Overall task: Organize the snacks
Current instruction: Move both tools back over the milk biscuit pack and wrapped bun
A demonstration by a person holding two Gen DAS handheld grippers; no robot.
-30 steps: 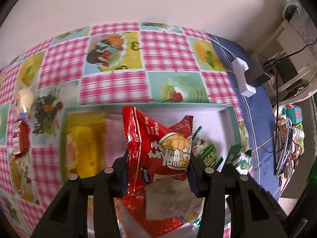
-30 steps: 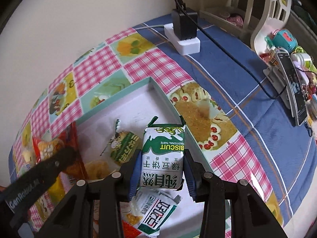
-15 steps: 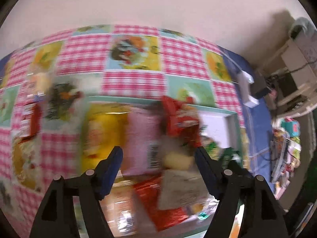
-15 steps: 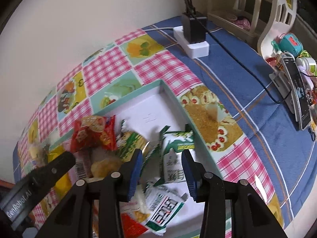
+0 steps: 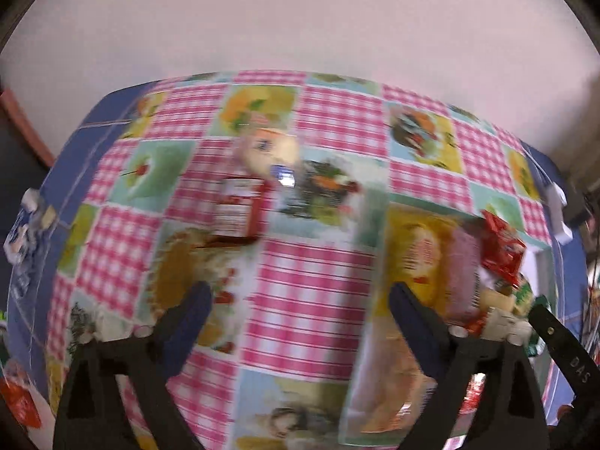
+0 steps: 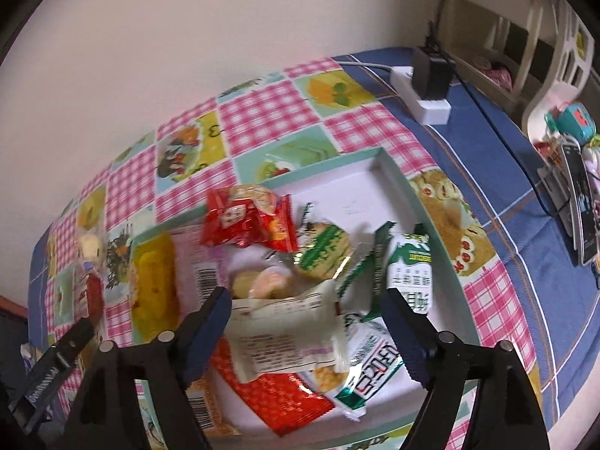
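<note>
My left gripper (image 5: 298, 300) hangs over the chequered tablecloth just left of the tray, jaws opening wide with nothing between them. Beyond it on the cloth lie a red-labelled packet (image 5: 240, 210) and a round pastry (image 5: 268, 150). My right gripper (image 6: 305, 300) hovers over the teal-rimmed tray (image 6: 393, 172), jaws opening, pads touching nothing. A white packet (image 6: 281, 333) lies in the tray beneath its fingers. Also in the tray are a red packet (image 6: 247, 221), a green-and-white biscuit packet (image 6: 408, 270), a round green biscuit (image 6: 322, 251) and a yellow packet (image 6: 153, 281).
A white power strip with a black adapter (image 6: 427, 90) sits on the blue cloth behind the tray. A phone on a stand (image 6: 579, 202) and small toys are at the right. A crumpled wrapper (image 5: 26, 225) lies at the table's left edge. The wall is close behind.
Left gripper let go of the red packet, opened and swung left off the tray. Right gripper released the green biscuit packet, which now lies in the tray, and opened wide.
</note>
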